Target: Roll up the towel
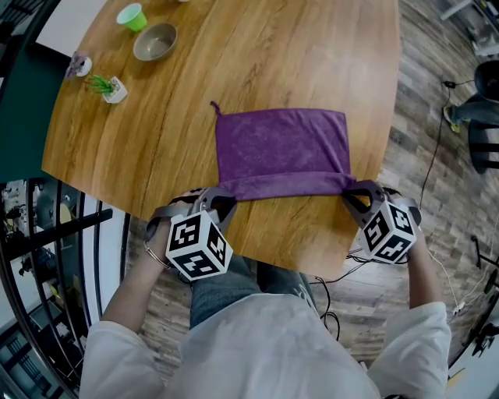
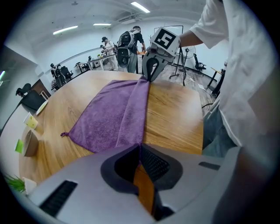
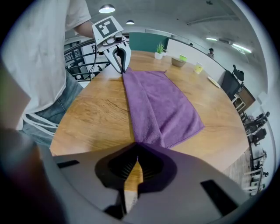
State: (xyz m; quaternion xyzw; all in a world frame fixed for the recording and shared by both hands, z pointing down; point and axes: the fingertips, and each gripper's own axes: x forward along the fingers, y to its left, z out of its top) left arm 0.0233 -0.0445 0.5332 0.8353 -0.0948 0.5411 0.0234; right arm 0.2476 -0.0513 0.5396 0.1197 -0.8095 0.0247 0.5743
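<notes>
A purple towel (image 1: 281, 144) lies flat on the round wooden table (image 1: 156, 140), with its near edge turned over into a narrow fold (image 1: 284, 185). My left gripper (image 1: 221, 193) is shut on the fold's left end, and my right gripper (image 1: 352, 189) is shut on its right end. In the left gripper view the towel (image 2: 113, 118) runs from my closed jaws (image 2: 140, 146) to the other gripper (image 2: 151, 75). In the right gripper view the towel (image 3: 162, 105) runs likewise from the shut jaws (image 3: 136, 148) to the left gripper (image 3: 120, 65).
At the table's far left stand a tan bowl (image 1: 154, 40), a green cup (image 1: 132, 15), a small potted plant (image 1: 113, 88) and a little figure (image 1: 79, 65). The table's near edge runs just below both grippers. A black railing (image 1: 70, 226) stands at the left.
</notes>
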